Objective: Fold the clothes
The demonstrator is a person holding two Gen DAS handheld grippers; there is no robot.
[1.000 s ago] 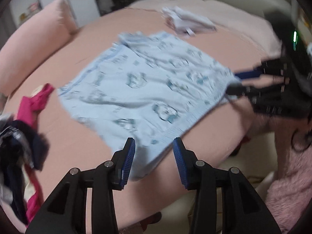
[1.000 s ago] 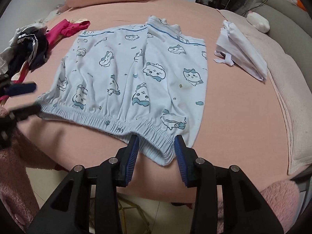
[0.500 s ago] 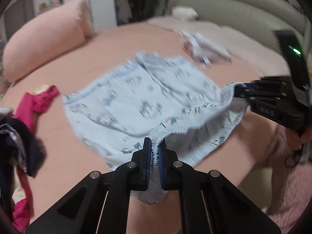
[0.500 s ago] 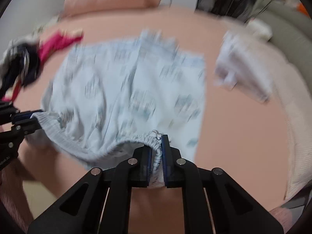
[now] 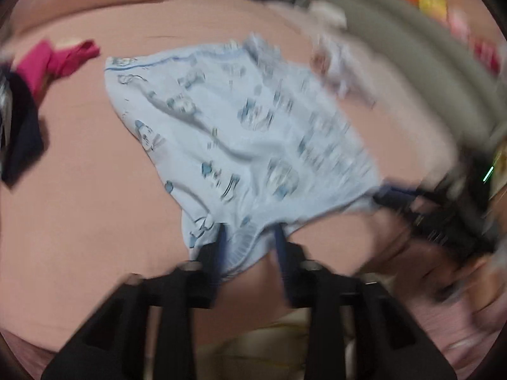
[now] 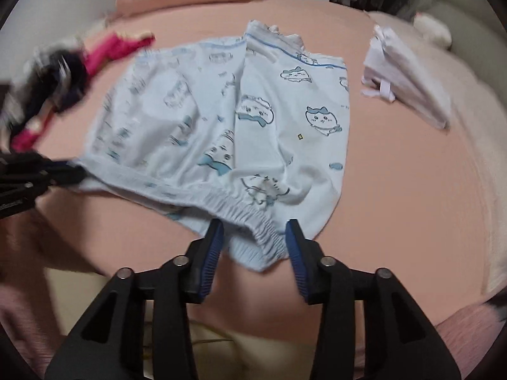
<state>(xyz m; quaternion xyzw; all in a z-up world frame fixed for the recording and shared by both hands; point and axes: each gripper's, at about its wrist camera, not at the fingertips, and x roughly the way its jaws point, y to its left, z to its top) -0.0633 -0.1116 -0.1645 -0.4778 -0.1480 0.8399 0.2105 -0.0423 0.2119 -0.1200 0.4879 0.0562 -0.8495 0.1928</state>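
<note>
shorts (image 6: 221, 120) on bed (image 6: 396, 190), clothes pile (image 6: 54, 82) left

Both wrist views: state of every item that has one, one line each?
Left claw: open, jaws have just been opening, waistband between them, not pinched.
Right claw: open, jaws have just been opening, waistband between them.
Blue printed shorts: spread on the bed, unfolded, waistband bunched.
White garment: folded.
Pink and dark clothes: heaped, unfolded.

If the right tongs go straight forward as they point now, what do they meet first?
Most likely the waistband of the blue shorts, which lies between the open right tongs; under it is the bed. Depth is unclear.
</note>
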